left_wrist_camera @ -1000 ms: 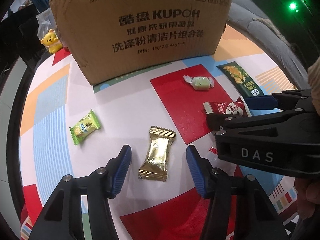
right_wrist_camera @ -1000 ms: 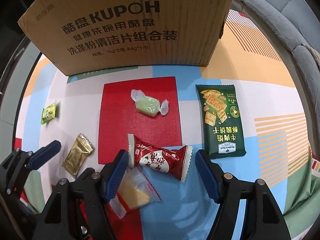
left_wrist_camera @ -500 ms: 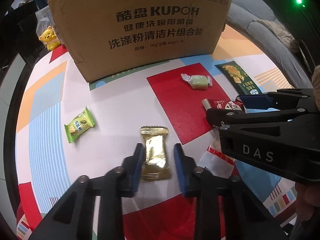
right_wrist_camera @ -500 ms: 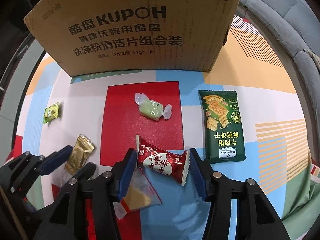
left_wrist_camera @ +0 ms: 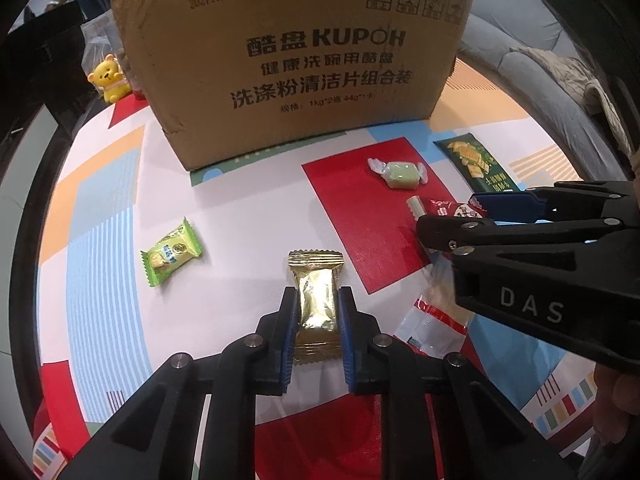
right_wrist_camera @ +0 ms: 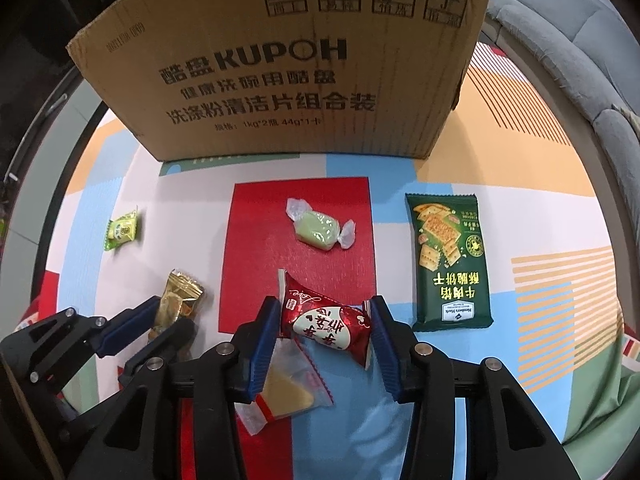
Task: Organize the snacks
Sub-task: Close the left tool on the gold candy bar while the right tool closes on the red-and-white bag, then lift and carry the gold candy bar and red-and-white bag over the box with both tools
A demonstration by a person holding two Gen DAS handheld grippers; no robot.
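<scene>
My left gripper [left_wrist_camera: 318,312] is shut on a gold foil snack packet [left_wrist_camera: 316,280] lying on the patterned table; it also shows in the right wrist view [right_wrist_camera: 178,300]. My right gripper [right_wrist_camera: 324,320] is shut on a red snack packet [right_wrist_camera: 326,322], whose ends touch both pads; the packet shows in the left wrist view [left_wrist_camera: 444,208]. A large cardboard box [left_wrist_camera: 296,56] stands behind, also in the right wrist view [right_wrist_camera: 280,60]. A pale green candy [right_wrist_camera: 320,230], a small green packet [right_wrist_camera: 122,230] and a dark green cracker pack [right_wrist_camera: 450,260] lie loose.
A clear packet with a yellow slice [right_wrist_camera: 284,392] lies under my right gripper. A yellow bear figure [left_wrist_camera: 108,82] stands left of the box. A grey sofa [right_wrist_camera: 580,40] runs along the right. The table edge curves at the left.
Both grippers closed: the left onto the gold packet, the right onto the red packet. Both moved slightly forward toward the box.
</scene>
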